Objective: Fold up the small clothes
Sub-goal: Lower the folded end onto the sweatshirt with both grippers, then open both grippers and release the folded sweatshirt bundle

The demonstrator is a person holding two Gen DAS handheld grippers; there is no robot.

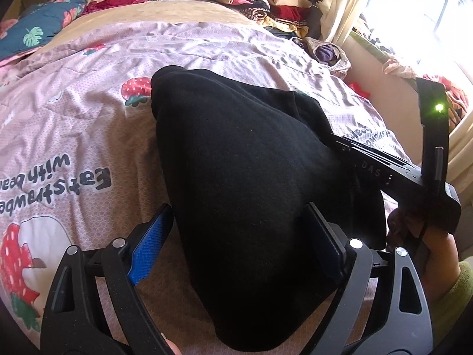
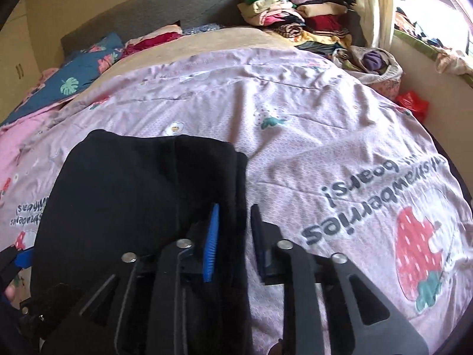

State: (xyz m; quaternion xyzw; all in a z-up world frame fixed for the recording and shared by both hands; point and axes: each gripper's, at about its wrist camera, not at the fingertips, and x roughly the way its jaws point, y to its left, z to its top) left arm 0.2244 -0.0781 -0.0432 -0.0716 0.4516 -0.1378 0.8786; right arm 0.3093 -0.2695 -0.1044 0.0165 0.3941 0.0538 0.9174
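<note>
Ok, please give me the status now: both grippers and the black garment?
Left gripper open, jaws astride black fabric garment. Right gripper jaws around garment's right edge, not fully closed. Garment lies on pink strawberry-print bedcover. Nothing in the way.

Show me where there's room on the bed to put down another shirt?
Bare quilt lies right of the black garment, toward the big strawberry print, and beyond it up to the tan sheet. The far corner is crowded with the clothes pile.

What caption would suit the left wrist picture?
Open left gripper straddling a black garment on a strawberry-print bedspread.
</note>
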